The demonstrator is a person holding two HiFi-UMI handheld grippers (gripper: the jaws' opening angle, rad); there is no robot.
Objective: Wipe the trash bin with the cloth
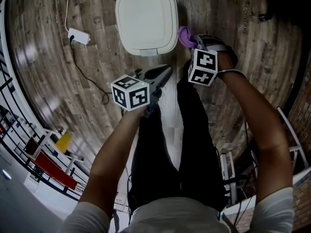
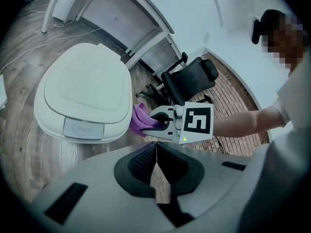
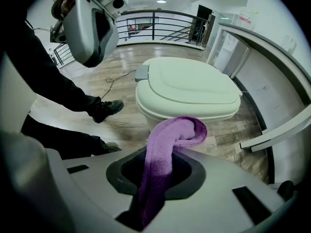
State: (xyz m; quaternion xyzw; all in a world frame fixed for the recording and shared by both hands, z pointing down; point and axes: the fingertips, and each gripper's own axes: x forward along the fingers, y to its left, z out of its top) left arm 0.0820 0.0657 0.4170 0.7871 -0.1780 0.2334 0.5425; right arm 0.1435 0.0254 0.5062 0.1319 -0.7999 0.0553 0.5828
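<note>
purple cloth (image 3: 176,132) between right tongs (image 3: 163,152)

The left tongs (image 1: 163,73) are pointing forward and down, the jaws pressing together with nothing between them. The right tongs (image 1: 194,41), near them and further forward, are pinching a cloth (image 1: 184,35).

An off-white bin (image 1: 146,18) stands on a floor (image 1: 43,47) of brown wood-grain planks. Just right of the bin is a purple cloth (image 1: 185,37). Below the bin, the left gripper (image 2: 156,147) and right gripper (image 3: 167,149) are grey with black jaw linings. One cube (image 1: 130,93) and another cube (image 1: 203,67) show black-and-white square markings. Farther below are black trousers (image 1: 160,154) and a white shirt (image 1: 175,220).
</note>
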